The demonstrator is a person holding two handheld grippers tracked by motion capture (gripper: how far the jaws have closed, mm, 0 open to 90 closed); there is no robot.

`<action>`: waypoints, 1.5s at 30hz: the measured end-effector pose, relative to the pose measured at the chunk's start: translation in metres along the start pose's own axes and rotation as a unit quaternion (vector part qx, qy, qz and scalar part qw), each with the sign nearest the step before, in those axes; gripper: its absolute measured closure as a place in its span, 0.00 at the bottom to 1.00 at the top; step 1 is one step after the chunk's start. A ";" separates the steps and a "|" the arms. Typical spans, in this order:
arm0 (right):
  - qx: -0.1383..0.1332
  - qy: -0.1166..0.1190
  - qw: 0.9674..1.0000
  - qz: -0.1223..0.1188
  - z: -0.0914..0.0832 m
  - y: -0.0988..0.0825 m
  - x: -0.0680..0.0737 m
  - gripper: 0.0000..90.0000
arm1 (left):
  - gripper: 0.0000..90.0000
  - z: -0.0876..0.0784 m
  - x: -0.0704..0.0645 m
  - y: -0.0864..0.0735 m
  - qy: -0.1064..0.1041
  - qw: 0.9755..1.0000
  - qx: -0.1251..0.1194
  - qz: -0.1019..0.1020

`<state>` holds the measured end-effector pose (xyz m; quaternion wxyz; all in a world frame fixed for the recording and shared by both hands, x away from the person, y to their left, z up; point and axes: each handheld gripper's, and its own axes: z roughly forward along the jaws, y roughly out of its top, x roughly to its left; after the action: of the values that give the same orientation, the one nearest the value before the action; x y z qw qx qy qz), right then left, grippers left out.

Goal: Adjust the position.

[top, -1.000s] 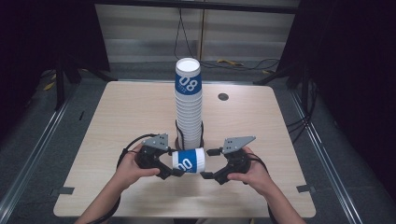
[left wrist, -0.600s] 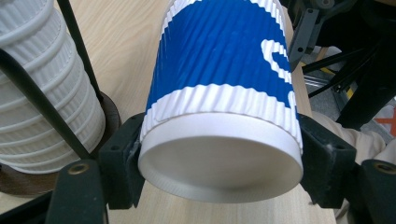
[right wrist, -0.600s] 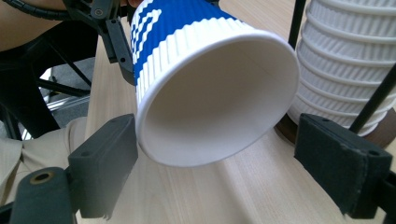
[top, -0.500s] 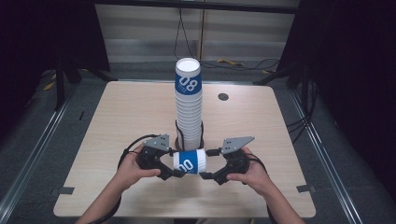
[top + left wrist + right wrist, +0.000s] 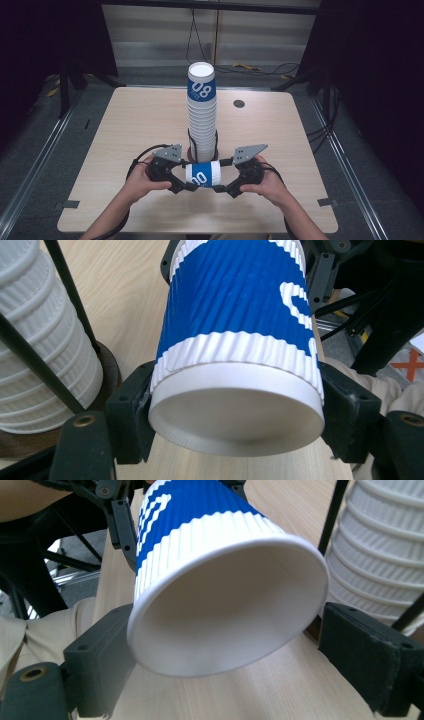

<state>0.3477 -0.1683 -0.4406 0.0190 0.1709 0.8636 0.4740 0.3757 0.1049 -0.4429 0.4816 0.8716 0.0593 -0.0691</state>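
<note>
Now, from the high view, you hold a blue-and-white cup (image 5: 204,174) sideways between your left gripper (image 5: 184,181) and right gripper (image 5: 224,183), just above the desk (image 5: 125,130), near its front edge, just before the tall cup stack (image 5: 202,117); open desk lies either side.

Looking along the left gripper, your jaws clench the cup's base.

Along the right gripper, the cup's open rim sits between jaws standing apart, the right one clear of it.

We see a blue and white cup (image 5: 203,174) lying sideways between the left gripper (image 5: 186,176) and right gripper (image 5: 219,176), near the desk's (image 5: 125,120) front edge, just before the tall cup stack (image 5: 202,115).
</note>
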 end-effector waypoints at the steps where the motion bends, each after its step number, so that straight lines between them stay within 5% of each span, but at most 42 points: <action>1: 0.000 0.002 1.000 -0.001 0.000 0.001 0.000 0.11 | 0.31 0.000 0.000 0.000 -0.003 1.000 0.000 -0.001; 18: 0.005 0.023 0.999 -0.036 0.005 0.011 0.002 0.16 | 0.31 0.003 -0.001 0.000 -0.014 1.000 0.000 0.006; 29: 0.020 0.012 0.998 -0.053 0.001 0.014 0.003 0.18 | 0.21 0.004 -0.001 0.002 0.007 1.000 0.019 0.005; 45: 0.054 0.006 0.998 -0.045 -0.006 0.015 0.000 0.19 | 0.20 0.004 -0.002 -0.003 0.034 0.998 0.054 0.009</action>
<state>0.3510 -0.1655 -0.4247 0.0261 0.1302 0.8949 0.4260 0.3726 0.1028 -0.4466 0.4320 0.8988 0.0637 -0.0380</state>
